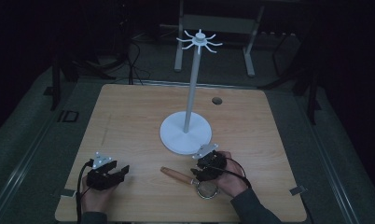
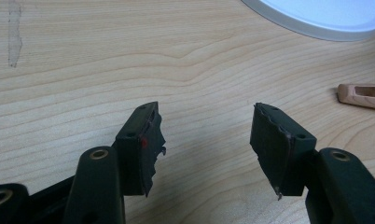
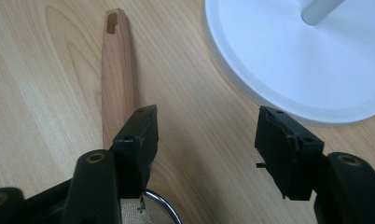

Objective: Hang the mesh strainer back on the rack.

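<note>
While wide apart over strainer (image 3: pixel 150 207), jaws empty.

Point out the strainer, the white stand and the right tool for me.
strainer (image 1: pixel 176 175), high view, middle of its wooden handle.
white stand (image 1: pixel 174 135), high view, bare left part of its round base.
right tool (image 3: pixel 206 140), right gripper view, midway between its open fingertips, over the table.

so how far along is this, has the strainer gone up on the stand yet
Not yet. The strainer lies flat on the table, its wooden handle pointing left, beside the white stand, whose hooks at the top are bare. The right gripper sits over the strainer with jaws open and nothing between them. The left gripper rests open, apart from it. Gripping, lifting and hanging all remain.
</note>
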A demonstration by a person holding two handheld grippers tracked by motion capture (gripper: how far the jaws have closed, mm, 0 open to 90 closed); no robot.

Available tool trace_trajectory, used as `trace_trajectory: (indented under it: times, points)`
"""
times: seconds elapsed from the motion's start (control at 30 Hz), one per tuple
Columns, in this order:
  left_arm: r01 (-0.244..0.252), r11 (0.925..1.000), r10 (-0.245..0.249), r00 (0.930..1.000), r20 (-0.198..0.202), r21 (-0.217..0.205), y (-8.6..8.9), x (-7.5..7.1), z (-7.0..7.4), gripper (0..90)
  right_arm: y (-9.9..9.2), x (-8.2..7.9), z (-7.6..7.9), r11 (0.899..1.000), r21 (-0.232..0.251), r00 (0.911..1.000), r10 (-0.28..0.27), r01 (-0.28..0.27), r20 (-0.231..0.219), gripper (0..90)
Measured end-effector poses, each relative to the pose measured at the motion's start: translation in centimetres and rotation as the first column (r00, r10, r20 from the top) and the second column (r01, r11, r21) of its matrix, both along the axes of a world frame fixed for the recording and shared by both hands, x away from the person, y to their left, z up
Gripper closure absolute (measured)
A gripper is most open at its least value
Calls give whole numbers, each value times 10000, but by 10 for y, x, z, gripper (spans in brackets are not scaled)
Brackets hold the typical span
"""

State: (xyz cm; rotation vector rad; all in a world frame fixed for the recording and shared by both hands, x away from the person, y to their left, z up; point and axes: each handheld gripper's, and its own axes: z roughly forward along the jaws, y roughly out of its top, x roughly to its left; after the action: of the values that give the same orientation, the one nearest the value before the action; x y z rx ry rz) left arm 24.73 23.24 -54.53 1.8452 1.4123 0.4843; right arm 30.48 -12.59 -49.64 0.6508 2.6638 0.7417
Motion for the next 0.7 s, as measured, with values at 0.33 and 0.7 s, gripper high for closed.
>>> trace_trajectory:
  times: [0.33,0.7]
  points:
    - [20,10000,-20,10000,0,30,0,0,0,430,7,-3,0,9974,-547,9985,458,-473,-284,400]
    - [31,10000,-31,10000,-11,32,0,0,0,430,20,-5,-1,9894,-1067,9945,936,-982,-477,391]
